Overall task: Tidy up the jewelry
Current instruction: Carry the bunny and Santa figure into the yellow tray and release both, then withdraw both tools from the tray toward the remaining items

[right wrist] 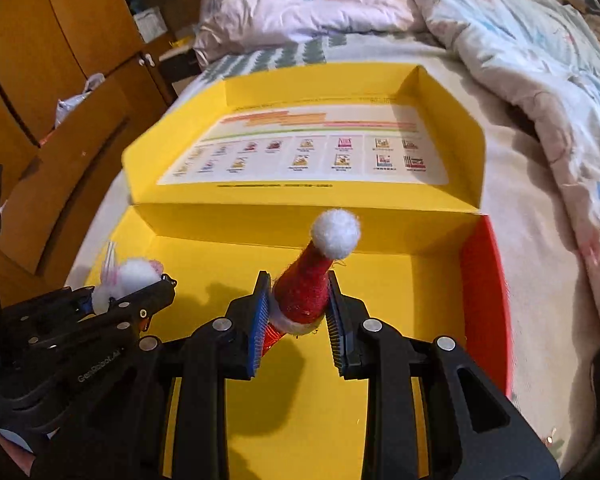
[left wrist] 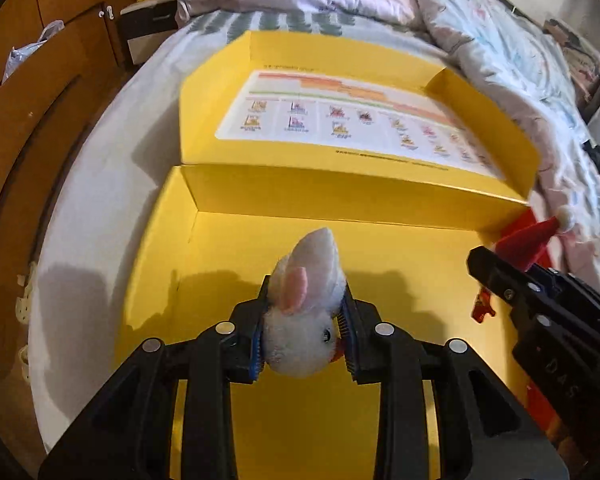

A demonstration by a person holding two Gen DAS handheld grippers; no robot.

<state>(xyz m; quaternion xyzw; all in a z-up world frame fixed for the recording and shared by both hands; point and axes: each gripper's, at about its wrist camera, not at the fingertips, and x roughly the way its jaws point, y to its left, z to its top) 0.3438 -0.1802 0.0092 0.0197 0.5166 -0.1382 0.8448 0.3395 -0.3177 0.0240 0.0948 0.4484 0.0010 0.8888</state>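
My left gripper [left wrist: 305,316] is shut on a white plush bunny [left wrist: 306,304] with pink ears and holds it above the floor of an open yellow box [left wrist: 236,240]. My right gripper [right wrist: 300,304] is shut on a small red Santa hat ornament [right wrist: 312,284] with a white pompom, also above the box floor [right wrist: 400,280]. In the right wrist view the left gripper [right wrist: 132,300] with the bunny [right wrist: 132,276] is at the left. In the left wrist view the right gripper [left wrist: 500,276] with the hat [left wrist: 532,236] is at the right.
The box lid [right wrist: 472,148] stands open behind, with a printed sheet [right wrist: 312,148] inside. The box lies on a bed with a crumpled duvet [right wrist: 520,40] to the right and back. Wooden wardrobe doors [right wrist: 40,80] stand on the left.
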